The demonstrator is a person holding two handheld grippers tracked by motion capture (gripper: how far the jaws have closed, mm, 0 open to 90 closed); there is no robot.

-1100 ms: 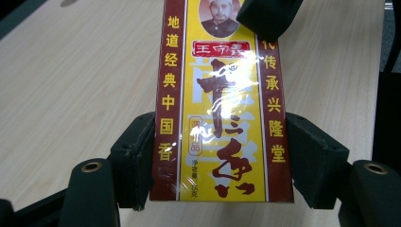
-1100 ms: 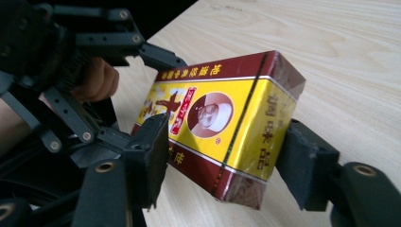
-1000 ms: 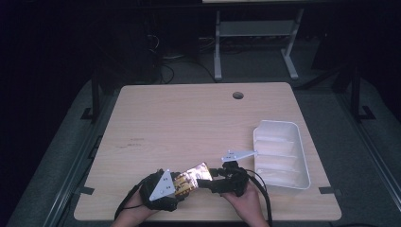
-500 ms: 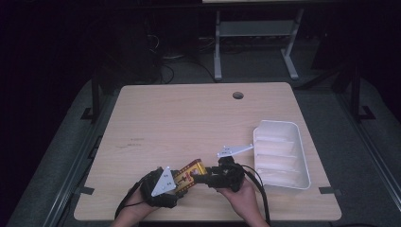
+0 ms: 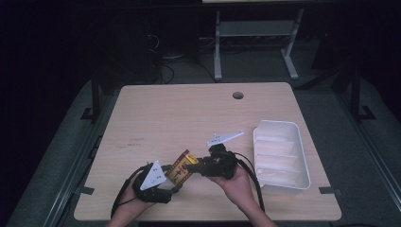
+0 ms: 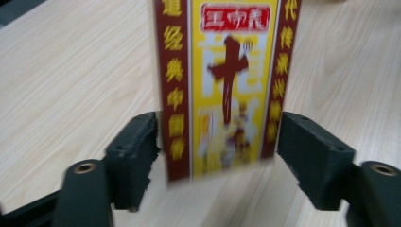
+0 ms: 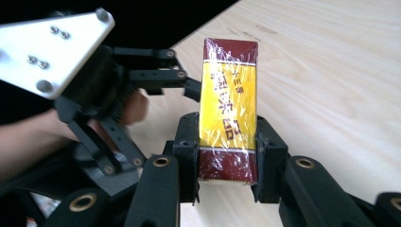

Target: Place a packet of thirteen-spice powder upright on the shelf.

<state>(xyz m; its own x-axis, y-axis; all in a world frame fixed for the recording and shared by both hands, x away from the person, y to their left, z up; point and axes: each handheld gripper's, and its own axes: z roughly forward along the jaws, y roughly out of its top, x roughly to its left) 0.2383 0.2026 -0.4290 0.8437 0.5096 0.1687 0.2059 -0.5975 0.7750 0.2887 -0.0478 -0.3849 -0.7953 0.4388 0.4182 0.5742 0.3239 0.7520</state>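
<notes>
A red and yellow packet [image 5: 181,168] with printed characters hangs tilted just above the table's near edge, between the two grippers. My right gripper [image 5: 191,166] comes at it from the right and is shut on it: in the right gripper view both pads [image 7: 187,156] press the sides of the wrapped packet [image 7: 229,85]. My left gripper [image 5: 175,182] is at the packet's lower left. Its jaws have just been opening, and in the left gripper view they [image 6: 217,146] stand slightly apart from the packet [image 6: 227,71] between them.
A white ribbed tray [image 5: 276,124] lies at the right side of the wooden table [image 5: 189,118]. A round cable hole [image 5: 238,95] sits near the far edge. Dark floor and a metal stand are beyond the table.
The right gripper has moved left and upward, and its jaws have closed on the packet. The packet has shifted a little left and tilted up. The left hand has stayed put.
</notes>
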